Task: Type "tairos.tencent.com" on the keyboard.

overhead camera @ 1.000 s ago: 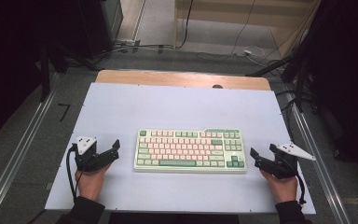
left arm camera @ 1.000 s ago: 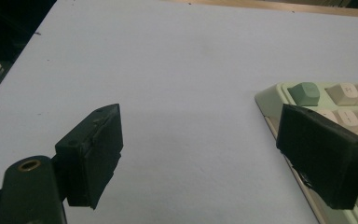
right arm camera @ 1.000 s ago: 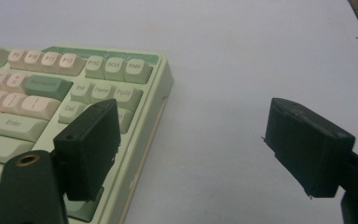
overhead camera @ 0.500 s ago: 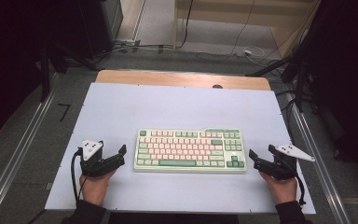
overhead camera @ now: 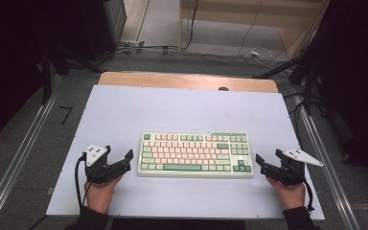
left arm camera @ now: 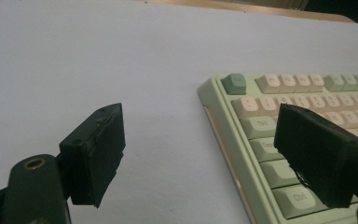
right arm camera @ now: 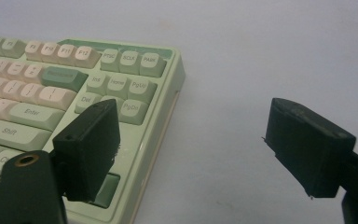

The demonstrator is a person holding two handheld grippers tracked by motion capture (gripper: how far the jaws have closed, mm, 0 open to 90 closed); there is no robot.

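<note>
White tabletop (overhead camera: 124,120): carries one green and pink keyboard (overhead camera: 195,154), lying flat near its front centre. Left gripper (overhead camera: 124,160): just beside the keyboard's left end, jaws open, holding nothing. Right gripper (overhead camera: 261,164): just beside its right end, jaws likewise open.

free: bare table (overhead camera: 182,110) beyond and beside keyboard (overhead camera: 195,154) | obstacle: keyboard at centre

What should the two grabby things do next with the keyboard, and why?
Probably slide both inward a little until each straddles an end of the keyboard. The left gripper and right gripper sit just off its short ends, jaws open and empty, not touching it yet. In each gripper view one jaw already overlaps the keys, so they look lined up for gripping both ends.
</note>
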